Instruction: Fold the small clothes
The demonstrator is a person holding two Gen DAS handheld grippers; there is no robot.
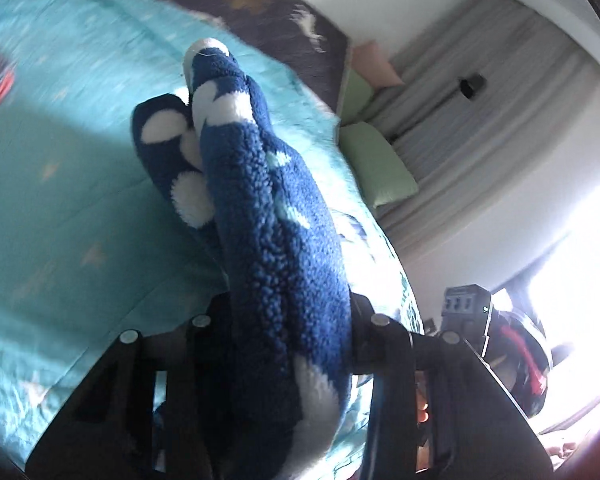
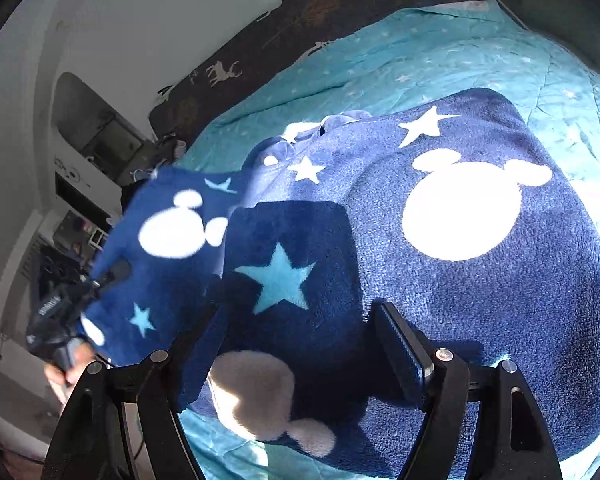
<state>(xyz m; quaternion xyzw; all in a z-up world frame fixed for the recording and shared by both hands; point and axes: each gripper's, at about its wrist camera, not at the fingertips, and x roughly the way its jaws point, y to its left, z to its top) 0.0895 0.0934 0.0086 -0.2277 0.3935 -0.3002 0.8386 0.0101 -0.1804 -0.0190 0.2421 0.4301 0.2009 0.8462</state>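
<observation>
Across the bed, a turquoise star-print quilt carries the task's thing: a navy fleece garment with white mouse-head shapes and stars, its body lying flat on the quilt and filling most of the right wrist view. One part of it, which I take to be a sleeve, is lifted off the quilt and runs forward from my left gripper, whose jaws are closed on the bunched pile; in the right wrist view the same raised panel hangs at the left with that gripper at its edge. My right gripper hovers low over the garment's near hem with its jaws apart, holding nothing; whether a finger touches the fleece I cannot tell. I judge the fabric light, thick and limp: it should drape and sag rather than hold a crease, and the plush pile should give the pads good friction. The best holds are probably at edges and corners, such as the cuff or the hem, pinching a single layer so the fold lays square.
</observation>
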